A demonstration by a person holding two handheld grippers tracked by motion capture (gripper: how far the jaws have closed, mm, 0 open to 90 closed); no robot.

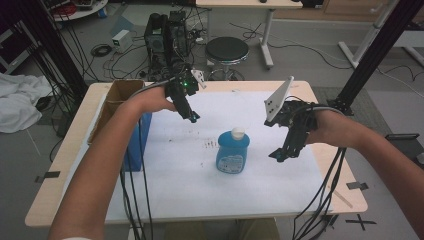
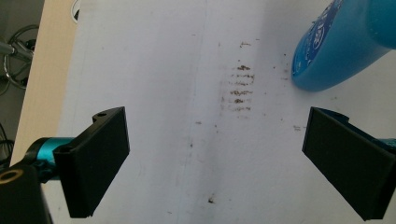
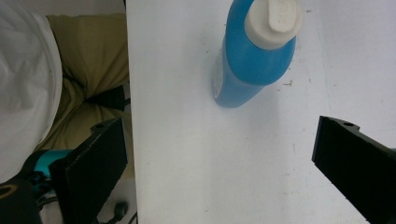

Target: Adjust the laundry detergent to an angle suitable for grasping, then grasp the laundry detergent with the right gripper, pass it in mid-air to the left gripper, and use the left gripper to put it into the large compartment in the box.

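Forearms: two, entering from the near table edge.
Bottle (image 1: 233, 151): blue, white cap, pale label on the front; upright on the white sheet (image 1: 190, 190), mid-table, between both grippers, touching neither.
Left gripper (image 1: 192, 117): above the sheet, left of the bottle; jaws spread, holding nothing.
Right gripper (image 1: 278, 156): just right of the bottle; jaws spread, holding nothing.
Stains (image 2: 240, 88): brown smears beside the bottle.
Cardboard box (image 1: 117, 97): far left edge.
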